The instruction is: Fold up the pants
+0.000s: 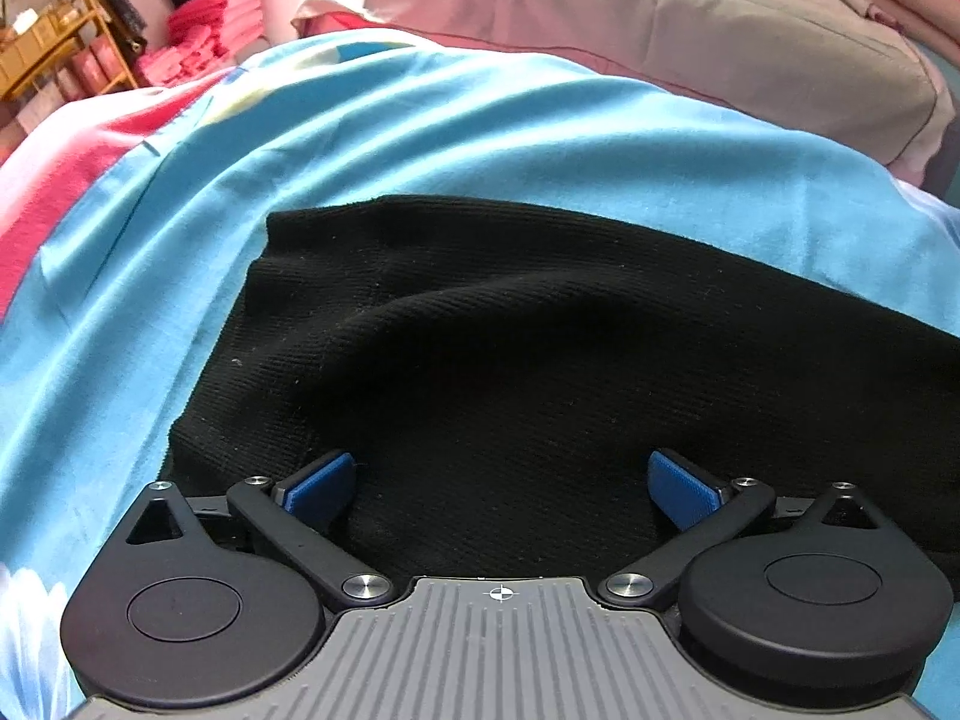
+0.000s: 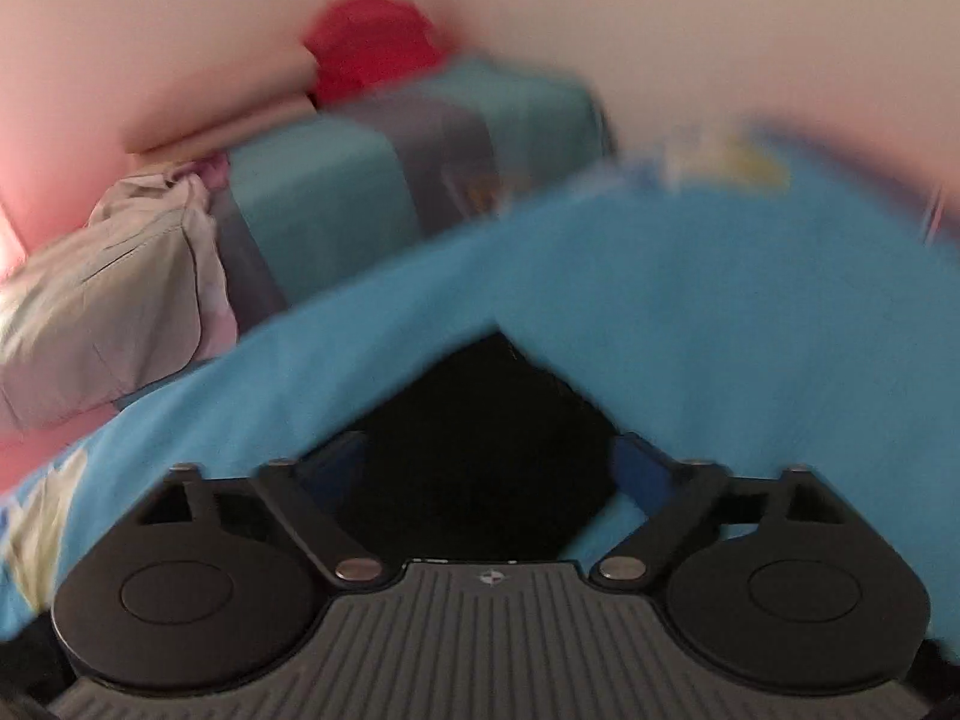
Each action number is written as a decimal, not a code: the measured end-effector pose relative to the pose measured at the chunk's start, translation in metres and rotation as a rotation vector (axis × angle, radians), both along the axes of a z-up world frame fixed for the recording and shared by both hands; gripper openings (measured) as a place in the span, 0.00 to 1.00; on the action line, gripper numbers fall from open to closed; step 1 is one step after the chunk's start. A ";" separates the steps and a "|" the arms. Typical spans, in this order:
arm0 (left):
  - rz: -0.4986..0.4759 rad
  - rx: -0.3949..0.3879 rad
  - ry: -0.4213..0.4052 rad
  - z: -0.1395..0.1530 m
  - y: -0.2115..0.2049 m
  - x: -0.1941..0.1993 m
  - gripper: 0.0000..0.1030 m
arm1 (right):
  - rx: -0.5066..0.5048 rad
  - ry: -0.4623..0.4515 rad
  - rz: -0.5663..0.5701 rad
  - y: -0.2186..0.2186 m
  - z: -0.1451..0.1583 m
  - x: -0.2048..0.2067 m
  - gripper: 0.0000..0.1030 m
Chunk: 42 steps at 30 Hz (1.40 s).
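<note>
So the black pants (image 1: 540,348) are lying bunched on the blue bedsheet (image 1: 420,138). Left gripper (image 1: 501,480) sits over them, jaws wide, gripping nothing. Right gripper (image 2: 486,468), blurry, has jaws spread too, with dark fabric between.

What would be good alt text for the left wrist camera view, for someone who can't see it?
The left gripper, its blue-padded jaws open, hangs just over black pants lying rumpled on a bright blue bedsheet. A pale pillow lies at the far side, and pink folded cloth is stacked at the far left.
</note>
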State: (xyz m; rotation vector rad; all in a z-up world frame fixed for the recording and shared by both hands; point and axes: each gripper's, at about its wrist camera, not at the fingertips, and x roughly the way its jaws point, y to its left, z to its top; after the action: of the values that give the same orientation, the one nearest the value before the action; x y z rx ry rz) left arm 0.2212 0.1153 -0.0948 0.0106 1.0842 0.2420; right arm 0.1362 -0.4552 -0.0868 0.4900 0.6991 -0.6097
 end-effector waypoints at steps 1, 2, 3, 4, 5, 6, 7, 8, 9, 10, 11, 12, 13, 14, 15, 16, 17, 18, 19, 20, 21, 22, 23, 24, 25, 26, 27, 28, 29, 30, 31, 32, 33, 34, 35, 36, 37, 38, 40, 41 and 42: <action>0.002 0.004 -0.002 0.000 -0.001 0.000 1.00 | -0.030 -0.001 0.006 0.001 -0.002 0.000 0.42; 0.004 0.004 -0.005 0.002 -0.002 -0.003 1.00 | -0.073 -0.001 0.059 0.007 0.000 0.000 0.16; 0.005 0.003 -0.005 0.002 -0.002 -0.004 1.00 | -0.076 -0.002 0.145 0.011 0.001 0.001 0.10; 0.006 0.003 -0.005 0.002 -0.001 -0.004 1.00 | -0.105 0.003 0.170 0.013 0.003 -0.001 0.10; 0.005 0.005 -0.003 0.002 -0.002 -0.003 1.00 | -0.134 0.002 0.184 0.007 0.004 -0.002 0.09; 0.006 0.007 0.000 0.002 -0.004 -0.003 1.00 | -0.103 0.000 0.147 -0.008 0.001 -0.003 0.09; 0.008 0.009 0.002 0.002 -0.004 -0.002 1.00 | -0.029 -0.030 0.097 -0.025 -0.001 -0.007 0.08; 0.010 0.012 0.003 0.003 -0.005 -0.002 1.00 | 0.040 -0.073 0.062 -0.039 -0.003 -0.012 0.09; 0.010 0.019 0.002 0.001 -0.006 0.000 1.00 | 0.043 -0.070 0.058 -0.037 -0.002 -0.010 0.10; 0.007 0.025 0.000 0.001 -0.007 -0.001 1.00 | 0.011 -0.049 0.086 -0.029 -0.001 -0.007 0.12; 0.008 0.029 0.002 0.001 -0.008 -0.001 1.00 | -0.046 -0.019 0.121 -0.018 0.002 -0.006 0.15; 0.015 0.031 0.012 0.003 -0.008 -0.001 1.00 | -0.077 -0.006 0.134 -0.012 0.004 -0.001 0.19; 0.021 0.035 0.024 0.007 -0.010 -0.003 1.00 | -0.099 -0.010 0.136 -0.005 0.009 -0.008 0.21; 0.021 0.039 0.034 0.012 -0.012 -0.006 1.00 | -0.112 -0.024 0.144 0.000 0.016 -0.016 0.23; 0.013 0.046 0.036 0.017 -0.014 -0.010 1.00 | -0.140 -0.035 0.165 0.008 0.023 -0.027 0.33; 0.000 0.053 0.034 0.023 -0.017 -0.017 1.00 | -0.167 -0.042 0.182 0.016 0.028 -0.036 0.46; -0.009 0.063 0.024 0.029 -0.020 -0.027 1.00 | -0.190 -0.049 0.201 0.025 0.034 -0.051 0.51; -0.018 0.065 0.007 0.036 -0.022 -0.039 1.00 | -0.201 -0.052 0.234 0.031 0.038 -0.064 0.52; -0.033 0.062 -0.005 0.041 -0.025 -0.051 1.00 | -0.217 -0.053 0.274 0.040 0.042 -0.079 0.51; -0.045 0.059 -0.015 0.047 -0.028 -0.065 1.00 | -0.225 -0.052 0.291 0.048 0.044 -0.095 0.51; -0.048 0.054 -0.025 0.051 -0.030 -0.078 1.00 | -0.223 -0.045 0.310 0.056 0.046 -0.110 0.50; -0.054 0.039 -0.028 0.053 -0.032 -0.092 1.00 | -0.216 -0.033 0.354 0.067 0.046 -0.126 0.49; -0.066 0.021 -0.023 0.054 -0.035 -0.105 1.00 | -0.206 -0.018 0.408 0.079 0.043 -0.141 0.48; -0.073 0.016 -0.020 0.052 -0.039 -0.117 1.00 | -0.197 -0.005 0.450 0.086 0.039 -0.147 0.44; -0.079 0.018 -0.016 0.050 -0.043 -0.129 1.00 | -0.185 0.011 0.505 0.097 0.035 -0.156 0.40; -0.093 0.017 -0.004 0.045 -0.047 -0.138 1.00 | -0.170 0.027 0.553 0.106 0.031 -0.162 0.39; -0.110 0.013 0.016 0.037 -0.051 -0.144 1.00 | -0.147 0.048 0.585 0.114 0.025 -0.166 0.39; -0.122 0.013 0.053 0.026 -0.055 -0.147 1.00 | -0.127 0.066 0.604 0.116 0.021 -0.165 0.39; -0.122 0.022 0.091 0.015 -0.056 -0.148 1.00 | -0.122 0.098 0.631 0.121 0.015 -0.166 0.37; -0.119 0.029 0.101 0.009 -0.056 -0.148 1.00 | -0.158 0.128 0.646 0.122 0.010 -0.166 0.37; -0.113 0.038 0.078 0.008 -0.055 -0.151 1.00 | -0.197 0.126 0.643 0.120 0.009 -0.168 0.37; -0.109 0.049 0.087 0.007 -0.053 -0.149 1.00 | -0.189 0.134 0.603 0.113 0.012 -0.166 0.37; -0.106 0.038 0.094 0.007 -0.051 -0.148 1.00 | -0.146 0.132 0.551 0.104 0.017 -0.165 0.37; -0.101 0.025 0.098 0.008 -0.048 -0.147 1.00 | -0.120 0.131 0.512 0.099 0.020 -0.165 0.36; -0.103 0.024 0.103 0.007 -0.047 -0.145 1.00 | -0.120 0.133 0.483 0.098 0.024 -0.166 0.36; -0.106 0.029 0.105 0.007 -0.046 -0.145 1.00 | -0.143 0.143 0.448 0.101 0.028 -0.166 0.38; -0.109 0.035 0.107 0.008 -0.047 -0.145 1.00 | -0.139 0.135 0.446 0.103 0.030 -0.166 0.38; -0.111 0.041 0.108 0.007 -0.048 -0.144 1.00 | -0.109 0.104 0.470 0.106 0.033 -0.168 0.38; -0.111 0.048 0.109 0.007 -0.049 -0.143 1.00 | -0.093 0.063 0.511 0.116 0.036 -0.170 0.41; -0.111 0.049 0.109 0.007 -0.049 -0.143 1.00 | -0.108 0.070 0.528 0.123 0.035 -0.169 0.42; -0.111 0.048 0.109 0.006 -0.049 -0.143 1.00 | -0.114 0.095 0.545 0.127 0.031 -0.166 0.42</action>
State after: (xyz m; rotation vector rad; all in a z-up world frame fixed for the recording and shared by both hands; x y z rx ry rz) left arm 0.0778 0.0668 -0.0891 0.1283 1.1816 0.1689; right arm -0.0298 -0.3280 -0.0562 0.1501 0.8412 -0.1584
